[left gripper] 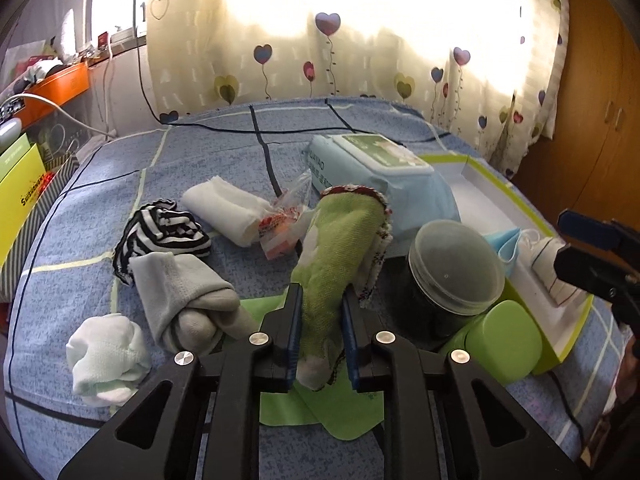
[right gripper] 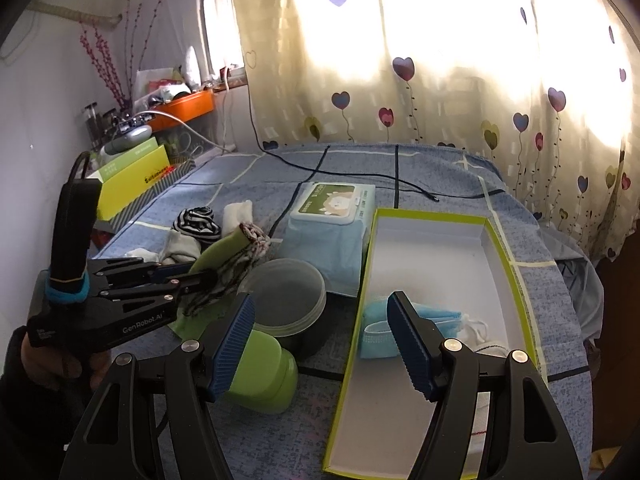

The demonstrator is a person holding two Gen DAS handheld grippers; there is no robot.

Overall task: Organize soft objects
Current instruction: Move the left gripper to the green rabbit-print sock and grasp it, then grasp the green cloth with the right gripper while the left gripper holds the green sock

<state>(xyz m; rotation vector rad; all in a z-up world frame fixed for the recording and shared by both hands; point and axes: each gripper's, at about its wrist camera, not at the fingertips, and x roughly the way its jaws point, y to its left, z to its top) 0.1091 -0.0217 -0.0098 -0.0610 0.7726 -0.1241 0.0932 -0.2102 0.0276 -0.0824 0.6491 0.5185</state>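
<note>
Between the blue pads of the left gripper (left gripper: 322,320) sits a green sock (left gripper: 332,248) with a patterned cuff, pinched near its toe end and standing up off the blue checked bedspread (left gripper: 208,152); a second patterned sock hangs against it (how many layers are caught I cannot tell). Under the gripper lies a flat green cloth (left gripper: 320,412). Just to the left of it rest a rolled grey sock (left gripper: 188,300), a pale white bundle (left gripper: 106,356), a black-and-white striped piece (left gripper: 160,232) and a folded white cloth (left gripper: 228,212), with a small clear plastic packet (left gripper: 286,220) beside them. To the right stand a dark jar with a clear lid (left gripper: 456,268) and a green rounded container (left gripper: 500,344), behind them a pack of wet wipes (left gripper: 376,164). Further right, the open lime-edged box (right gripper: 432,248) holds a blue face mask (right gripper: 380,332). Over that box hangs the right gripper (right gripper: 324,348), its jaws wide apart with nothing between them.
</note>
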